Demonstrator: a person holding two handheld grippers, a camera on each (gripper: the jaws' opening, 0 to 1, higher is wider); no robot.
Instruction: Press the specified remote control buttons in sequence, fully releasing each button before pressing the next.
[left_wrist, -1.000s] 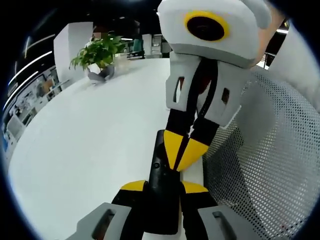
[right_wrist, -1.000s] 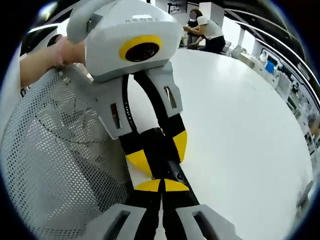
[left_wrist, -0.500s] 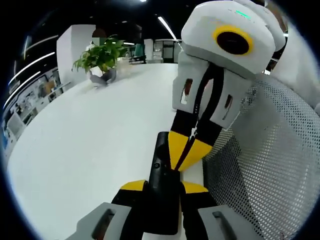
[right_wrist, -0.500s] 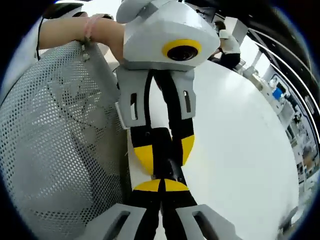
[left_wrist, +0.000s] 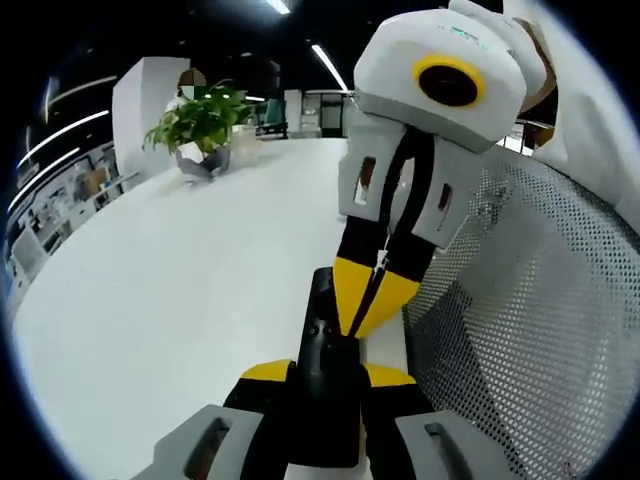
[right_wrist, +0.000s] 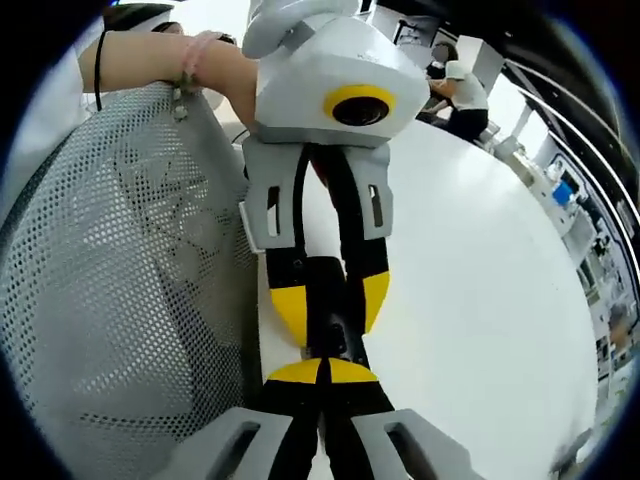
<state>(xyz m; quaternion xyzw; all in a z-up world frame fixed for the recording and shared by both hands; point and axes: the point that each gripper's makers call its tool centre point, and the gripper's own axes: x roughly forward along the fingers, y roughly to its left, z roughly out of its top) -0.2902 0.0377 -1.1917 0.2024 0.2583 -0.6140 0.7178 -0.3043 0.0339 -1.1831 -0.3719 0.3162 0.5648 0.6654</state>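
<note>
**A:** so where's the slim black remote control (left_wrist: 322, 385) at right now?

**B:** bottom centre of the left gripper view, clamped between the yellow-tipped jaws of the left tool (left_wrist: 325, 375), its far end sticking out over the white round worktop (left_wrist: 170, 300). In the right gripper view the same remote (right_wrist: 328, 320) sits dead centre with the left tool's fingers around it.

**A:** and the other one?

**B:** right tool (left_wrist: 368, 300) is clenched, tips pinched together into a point, resting on the remote's top face. I can't tell which button is under it.

**A:** anything change in the last second?

**B:** barely. The remote hasn't budged in the grip and the closed tips are on the same spot; only the right tool's body has tilted a bit. Reads to me like a press being held, not released yet, so the next button has to wait.

**A:** background?

**B:** green potted plant (left_wrist: 200, 120) upper left, white mesh chair back (left_wrist: 530, 320) at right.
</note>
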